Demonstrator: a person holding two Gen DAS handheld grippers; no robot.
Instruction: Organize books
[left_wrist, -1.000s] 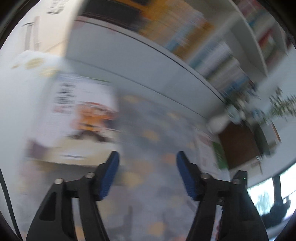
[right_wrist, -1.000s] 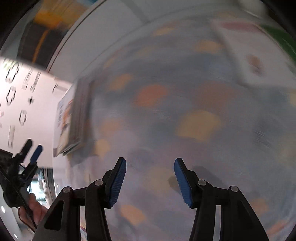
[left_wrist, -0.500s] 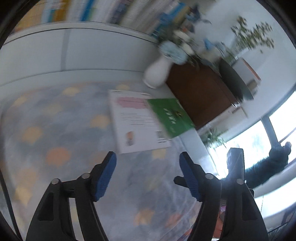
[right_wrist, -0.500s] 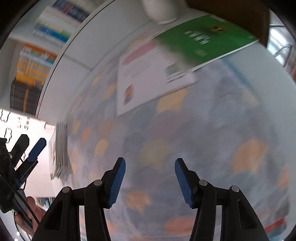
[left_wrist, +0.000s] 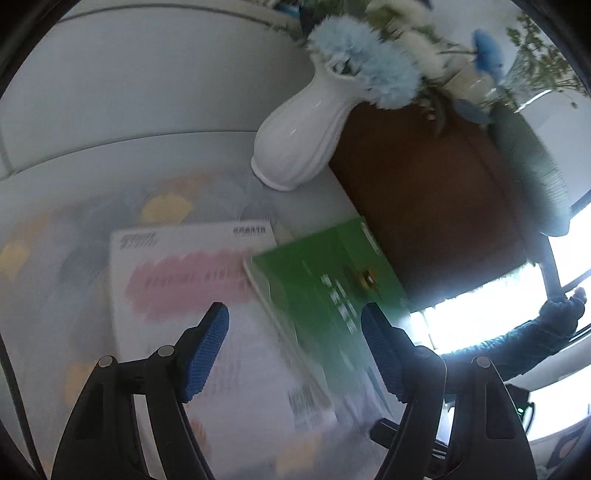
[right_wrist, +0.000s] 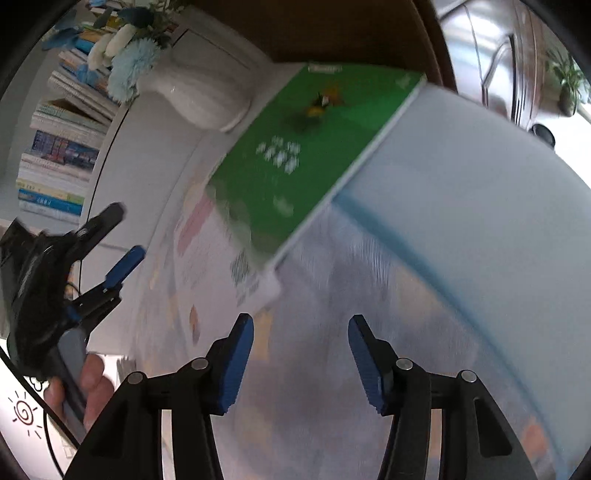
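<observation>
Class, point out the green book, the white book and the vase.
green book (left_wrist: 325, 291), left wrist view, middle of its cover
white book (left_wrist: 184, 280), left wrist view, pink patch on its cover
vase (left_wrist: 299, 136), left wrist view, its ribbed belly

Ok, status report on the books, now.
Both hand-held grippers open, empty: left, right. Green book lies overlapping white book, not gripped. White vase close behind.

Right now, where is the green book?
The green book lies on the patterned tablecloth, overlapping the right part of the white book, just in front of the white vase.
</observation>
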